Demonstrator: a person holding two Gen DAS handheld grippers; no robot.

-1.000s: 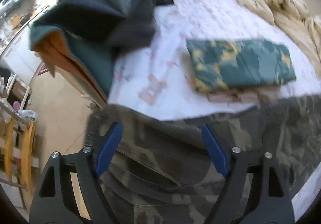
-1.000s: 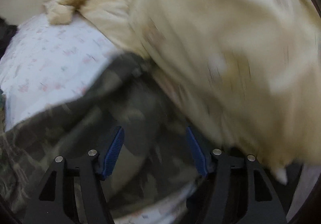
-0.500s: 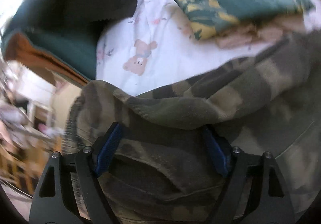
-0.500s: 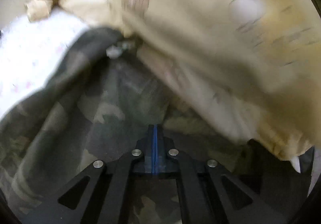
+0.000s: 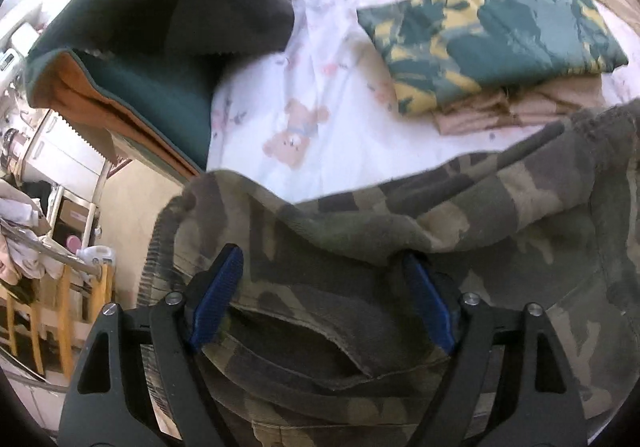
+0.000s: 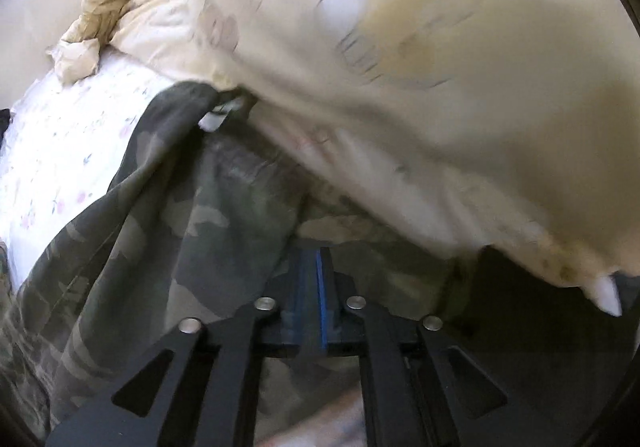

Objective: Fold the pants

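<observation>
Where the bed sheet point(image 5: 336, 135) meets its near edge, one pair of camouflage pants point(image 5: 400, 255) lies bunched, its long axis running roughly across the left wrist view, the far end reaching under the cream duvet point(image 6: 420, 47). Which end is the waist cannot be told. Two grippers: left gripper point(image 5: 320, 299), jaws wide, cloth bulging between the blue pads point(image 5: 218, 299) without being pinched; right gripper point(image 6: 314, 291), jaws narrow and opening, no cloth clearly between them. Beyond: one folded green-yellow garment point(image 5: 492, 43) stacked on one tan garment point(image 5: 520, 109); one dark clothes heap point(image 5: 168, 31) at left.
</observation>
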